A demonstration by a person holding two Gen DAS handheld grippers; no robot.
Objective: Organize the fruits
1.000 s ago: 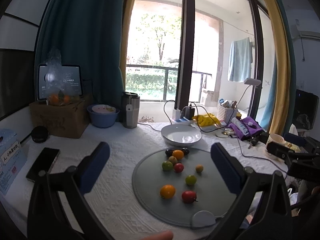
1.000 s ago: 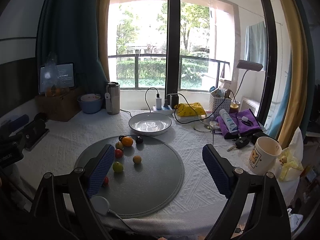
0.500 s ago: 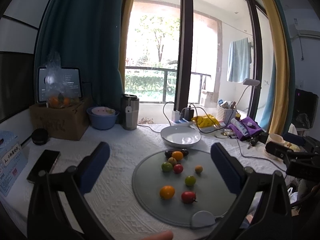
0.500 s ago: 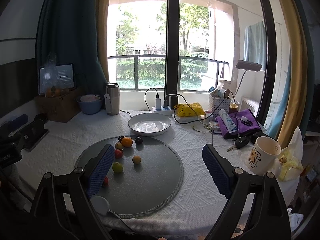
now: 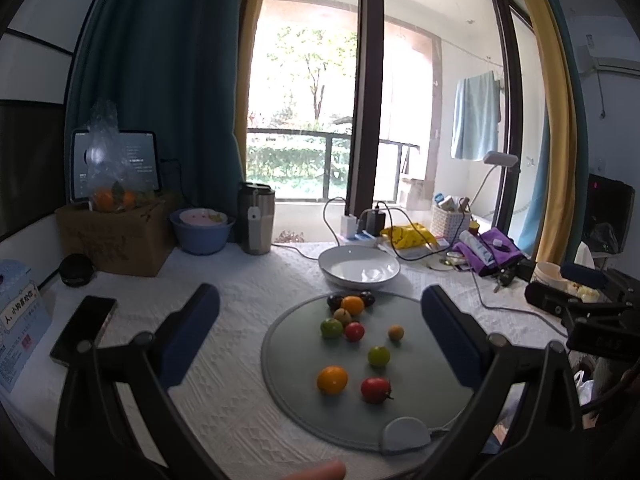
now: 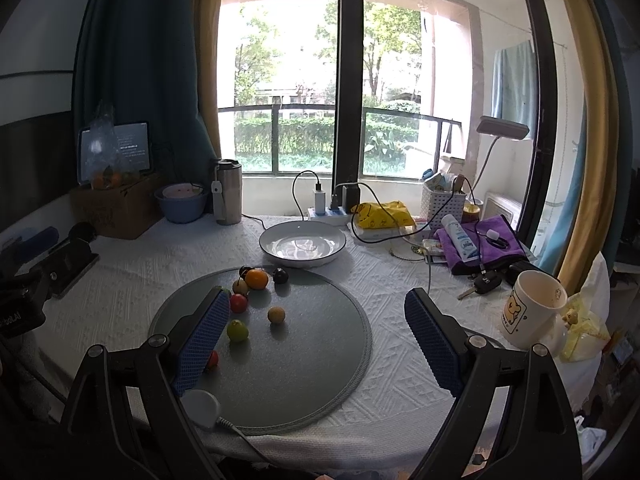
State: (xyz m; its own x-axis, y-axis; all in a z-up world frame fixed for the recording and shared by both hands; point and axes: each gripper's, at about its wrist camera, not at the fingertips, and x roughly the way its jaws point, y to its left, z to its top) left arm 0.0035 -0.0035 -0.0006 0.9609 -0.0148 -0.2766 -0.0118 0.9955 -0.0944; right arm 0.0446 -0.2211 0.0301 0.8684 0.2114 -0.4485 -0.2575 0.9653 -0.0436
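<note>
Several small fruits lie on a round grey mat (image 5: 288, 384) (image 6: 320, 360): an orange one (image 5: 332, 379), a red tomato (image 5: 375, 389), green ones (image 5: 378, 356) (image 6: 237, 330), a small tan one (image 6: 276, 315) and a cluster by an orange (image 5: 352, 305) (image 6: 256, 279). An empty white bowl (image 5: 359, 269) (image 6: 302, 245) stands just behind the mat. My left gripper (image 5: 320, 324) is open above the mat's near side. My right gripper (image 6: 316, 332) is open over the mat; its left finger hides part of the fruits.
A phone (image 5: 83, 330) lies at the left. A cardboard box (image 5: 114, 236), blue bowl (image 5: 201, 231) and steel tumbler (image 5: 256, 218) stand at the back. A mug (image 6: 532, 308), keys (image 6: 482, 282), purple cloth (image 6: 480, 248) and cables (image 6: 380, 236) crowd the right.
Both views have shifted very slightly; the fruits, bowl and mat have not moved. Both grippers stay open.
</note>
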